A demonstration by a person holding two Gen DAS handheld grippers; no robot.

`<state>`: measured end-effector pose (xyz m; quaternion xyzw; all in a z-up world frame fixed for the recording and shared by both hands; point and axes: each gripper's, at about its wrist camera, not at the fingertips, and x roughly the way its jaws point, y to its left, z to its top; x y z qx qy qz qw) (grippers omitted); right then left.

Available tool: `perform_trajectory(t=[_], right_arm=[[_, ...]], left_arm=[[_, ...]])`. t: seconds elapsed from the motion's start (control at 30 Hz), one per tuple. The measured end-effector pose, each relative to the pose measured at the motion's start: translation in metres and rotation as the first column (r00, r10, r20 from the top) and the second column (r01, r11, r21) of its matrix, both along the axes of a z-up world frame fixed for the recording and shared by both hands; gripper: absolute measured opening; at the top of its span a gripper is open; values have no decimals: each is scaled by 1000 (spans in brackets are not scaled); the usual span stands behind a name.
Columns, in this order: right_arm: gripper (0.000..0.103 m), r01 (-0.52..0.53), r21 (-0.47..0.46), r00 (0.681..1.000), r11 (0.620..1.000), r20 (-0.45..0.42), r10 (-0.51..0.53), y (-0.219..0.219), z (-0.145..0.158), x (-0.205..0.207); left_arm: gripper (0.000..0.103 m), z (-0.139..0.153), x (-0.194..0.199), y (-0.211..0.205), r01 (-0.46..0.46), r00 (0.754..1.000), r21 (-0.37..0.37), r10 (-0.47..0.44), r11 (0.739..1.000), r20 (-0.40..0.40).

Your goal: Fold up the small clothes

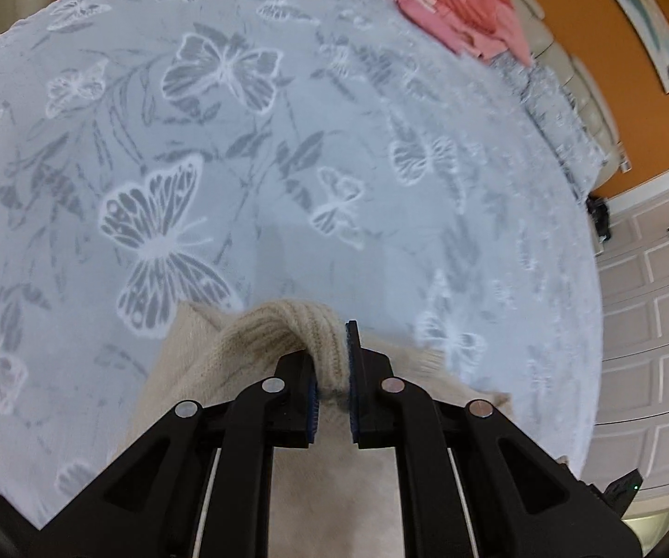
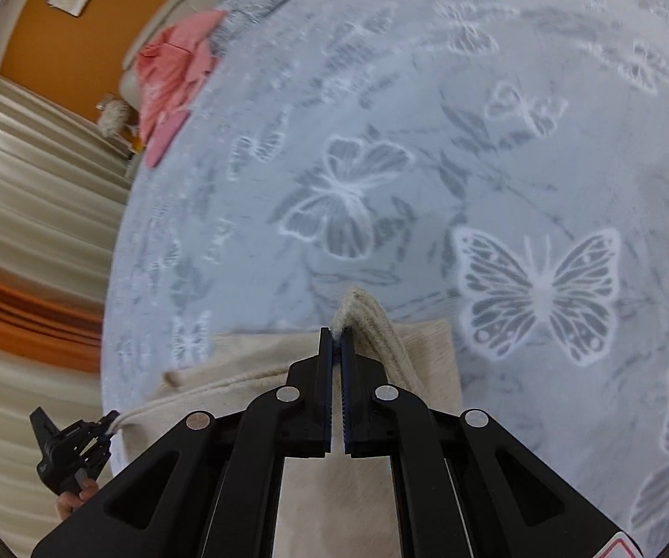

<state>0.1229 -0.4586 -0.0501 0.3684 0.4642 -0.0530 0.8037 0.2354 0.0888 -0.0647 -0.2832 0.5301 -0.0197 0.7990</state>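
1. The left gripper (image 1: 332, 372) was clamped on a ribbed band of the cream knit garment (image 1: 260, 330), the rib bunched thick between its blue pads. In the right wrist view that same gripper appeared small at the lower left, pinching a corner of the cloth.

2. The right gripper (image 2: 337, 358) was clamped on another ribbed edge of the cream knit garment (image 2: 250, 372), its fingers almost together with only a thin layer between them.

3. The garment lay at the near edge of the bed, on the butterfly bedspread (image 1: 288, 162), with its gripped edges raised and the rest spreading under both tools toward the camera. How much of it hung below or off the bed could not be told.

4. A pink garment (image 1: 455, 4) sat crumpled at the far end of the bed, close to the headboard and well apart from the cream piece. It looked unfolded.

5. As a judgement, the task was at an early stage: the cream piece was held by two points, apparently for spreading flat or for a first fold, and no finished crease or neat stack showed anywhere.

6. What seemed left: laying the cream piece out, folding it, and then the same for the pink one.
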Motion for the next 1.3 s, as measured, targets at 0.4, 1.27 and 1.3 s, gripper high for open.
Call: perform_trajectory(t=[0.4,1.27,1.3], right_arm=[[13,76,16,996,997,33,-77,-4,-3,-1],[46,-136,-281,987,950,-122,105,35,11,-103],[48,-152,-261,982,953,-146,117,37,6,-117]], left_arm=[[21,-27,15,-3,-19,1000,-18,18,1000,-25],[86,-6,-77,21,3,1000,92,-2,996,-13],[86,-6,-92,29,-7,1000,99,9,995,-24]])
